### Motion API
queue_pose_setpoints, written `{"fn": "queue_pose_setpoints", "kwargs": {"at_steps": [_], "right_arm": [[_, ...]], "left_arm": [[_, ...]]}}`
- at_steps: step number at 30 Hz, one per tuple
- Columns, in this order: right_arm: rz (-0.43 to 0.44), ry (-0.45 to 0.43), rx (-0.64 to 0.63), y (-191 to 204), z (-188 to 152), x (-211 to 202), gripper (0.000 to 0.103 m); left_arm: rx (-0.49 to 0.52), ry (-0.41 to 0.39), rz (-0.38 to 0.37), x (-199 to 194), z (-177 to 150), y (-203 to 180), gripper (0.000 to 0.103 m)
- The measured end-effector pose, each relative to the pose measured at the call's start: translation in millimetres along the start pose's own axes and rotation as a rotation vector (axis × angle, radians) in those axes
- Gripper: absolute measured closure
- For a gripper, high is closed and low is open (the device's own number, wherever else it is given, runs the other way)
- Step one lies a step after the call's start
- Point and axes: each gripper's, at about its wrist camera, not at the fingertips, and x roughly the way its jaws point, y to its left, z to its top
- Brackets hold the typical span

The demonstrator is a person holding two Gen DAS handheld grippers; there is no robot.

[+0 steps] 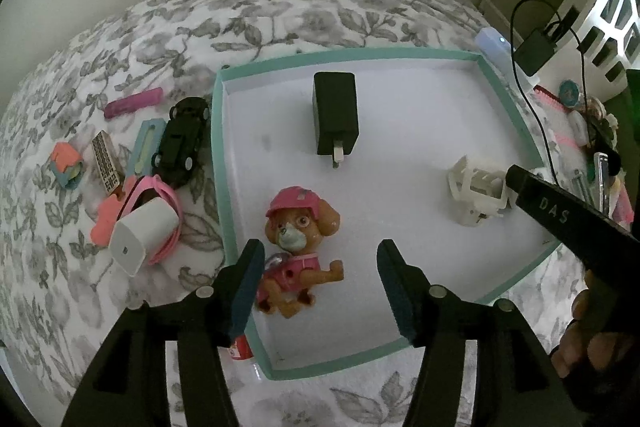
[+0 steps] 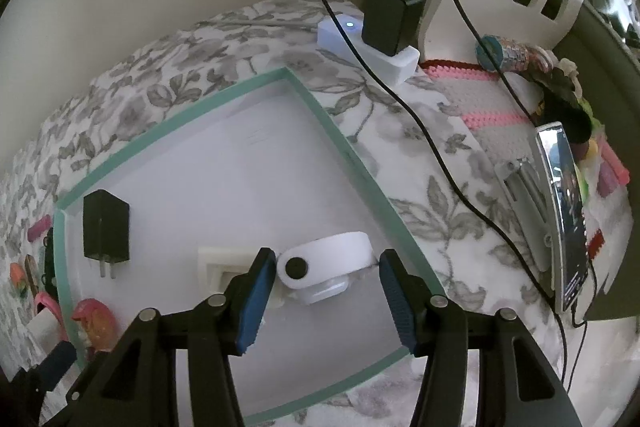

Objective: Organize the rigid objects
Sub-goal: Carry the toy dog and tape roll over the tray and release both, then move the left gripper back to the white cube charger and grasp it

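**Box filling, both jaws apart over toys**

Bedspread [image 1: 280, 7] with grey leaf print underneath everything, soft and uneven, so best to treat the teal-rimmed box [image 1: 218, 147] as liable to tip or slide if pressed on its rim. Judged as the placing stage: three or four pieces already on the white floor, a loose pile waiting outside the left wall.

Left gripper [image 1: 320, 267] pointing steeply down, fingers spread, clamped on nothing. Right gripper [image 2: 326, 267] likewise spread and gripping nothing. To finish well, lift each straight up along its own line, with no sideways drift that would drag a pad across a toy. Keep both tools apart from one another, since the right one already reaches in close on the left view's far side.

Black wall charger [image 1: 335, 115] flat near the back wall, prongs toward the camera, well clear of both tools. White plastic frame [image 1: 476, 195] near the right wall, just beside the right gripper's finger. White round gadget [image 2: 336, 251] with a black dot lying between the right pads, dot end just beside the left-hand pad; contact too close to call. Pup figurine [image 1: 298, 227] in pink helmet on its back between the left pads, nearer the left-hand one, near the box's left wall.

Next pickings, by guess: black toy car [image 1: 182, 139] and white charger cube [image 1: 140, 239] outside.
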Motion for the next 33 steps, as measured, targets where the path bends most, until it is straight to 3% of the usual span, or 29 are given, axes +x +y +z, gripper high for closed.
{"fn": "queue_pose_setpoints", "kwargs": {"at_steps": [1, 3, 7, 9, 13, 15, 17, 20, 27, 33], "right_arm": [[-0.005, -0.003, -0.008, 1.2, 0.1, -0.4, 0.043], [-0.015, -0.012, -0.015, 3.0, 0.0, -1.3, 0.032], [-0.002, -0.044, -0.014, 3.4, 0.6, -5.2, 0.025], [0.004, -0.064, -0.012, 4.1, 1.1, -8.0, 0.015], [0.021, -0.093, -0.016, 6.7, 2.4, -12.7, 0.014], [0.03, -0.105, -0.026, 9.7, 2.7, -15.1, 0.011], [0.038, -0.114, -0.037, 13.6, 2.2, -17.3, 0.006], [0.053, -0.121, -0.068, 23.4, 1.1, -21.7, 0.006], [0.144, -0.153, -0.19, 62.6, -7.1, -37.4, 0.002], [0.243, -0.142, -0.252, 93.1, -19.7, -49.0, 0.0]], "left_arm": [[-0.002, -0.003, -0.001, -0.9, 0.4, 0.4, 0.042], [-0.009, -0.01, -0.002, -2.9, 1.3, 2.4, 0.036], [-0.035, -0.036, -0.005, -10.5, 4.6, 10.1, 0.029], [-0.046, -0.049, -0.003, -13.8, 6.0, 13.6, 0.022], [-0.079, -0.08, 0.011, -20.6, 8.8, 24.4, 0.02], [-0.105, -0.093, 0.026, -22.8, 10.3, 32.1, 0.01], [-0.132, -0.106, 0.041, -24.7, 11.3, 40.2, 0.01], [-0.187, -0.123, 0.062, -28.2, 13.3, 57.4, 0.009], [-0.314, -0.135, 0.092, -38.2, 11.7, 105.4, 0.001], [-0.445, -0.143, 0.122, -48.2, 2.2, 156.0, 0.001]]}}
